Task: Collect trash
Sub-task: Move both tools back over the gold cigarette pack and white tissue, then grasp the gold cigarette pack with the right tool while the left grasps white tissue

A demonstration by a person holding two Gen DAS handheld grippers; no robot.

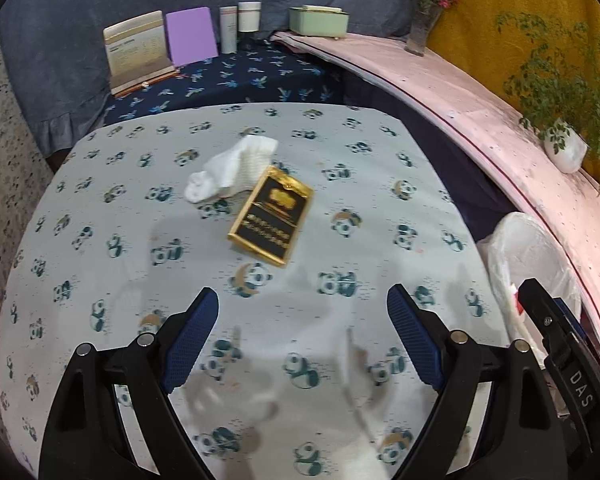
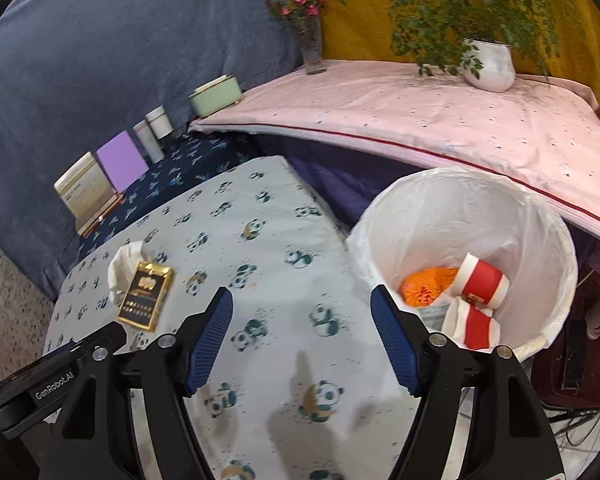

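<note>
A black and gold cigarette pack [image 1: 272,216] lies on the panda-print table [image 1: 100,240], touching a crumpled white tissue [image 1: 232,168] just behind it. My left gripper [image 1: 302,306] is open and empty, a short way in front of the pack. In the right wrist view the pack [image 2: 145,296] and tissue [image 2: 122,266] lie to the far left. My right gripper [image 2: 302,308] is open and empty over the table's right part, beside a white-lined trash bin [image 2: 540,216] holding two red and white paper cups [image 2: 482,280] and an orange wrapper [image 2: 424,288].
The bin also shows at the right edge of the left wrist view [image 1: 536,256]. At the back stand a card holder [image 1: 138,50], a purple board [image 1: 190,36], two white bottles [image 1: 240,24] and a green box [image 1: 318,20]. A pink-covered ledge [image 2: 420,120] carries a flower vase [image 2: 310,40] and a potted plant [image 2: 488,64].
</note>
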